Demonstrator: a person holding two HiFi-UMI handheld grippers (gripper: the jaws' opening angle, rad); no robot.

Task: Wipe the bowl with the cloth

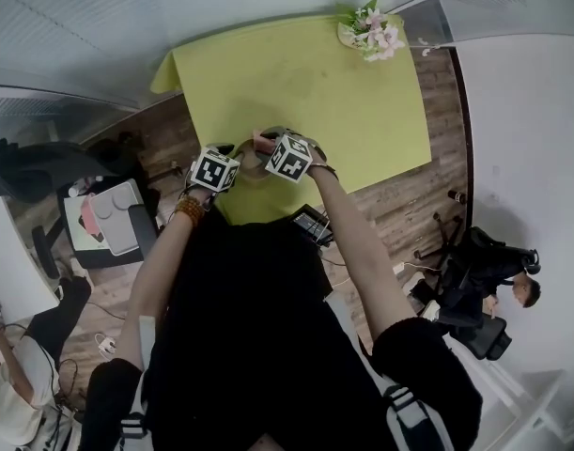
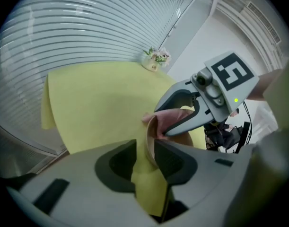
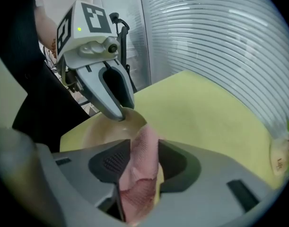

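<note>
A tan bowl (image 1: 255,165) sits on the yellow-green table (image 1: 296,83) near its front edge, between both grippers. My left gripper (image 2: 145,150) is shut on the bowl (image 2: 149,143), with the thin rim standing between its jaws. In the right gripper view, the pink cloth (image 3: 142,174) lies bunched between the jaws of my right gripper (image 3: 144,157), which stand wide and open, over the bowl (image 3: 104,129). The left gripper (image 3: 119,113) reaches the bowl's far rim there. In the left gripper view, the right gripper (image 2: 161,122) pokes the cloth (image 2: 167,118) into the bowl.
A vase of flowers (image 1: 373,31) stands at the table's far right corner. A dark device (image 1: 313,224) lies at the near edge by my body. A side desk (image 1: 113,219) is at the left; a seated person (image 1: 498,289) is at the right. Blinds line the far wall.
</note>
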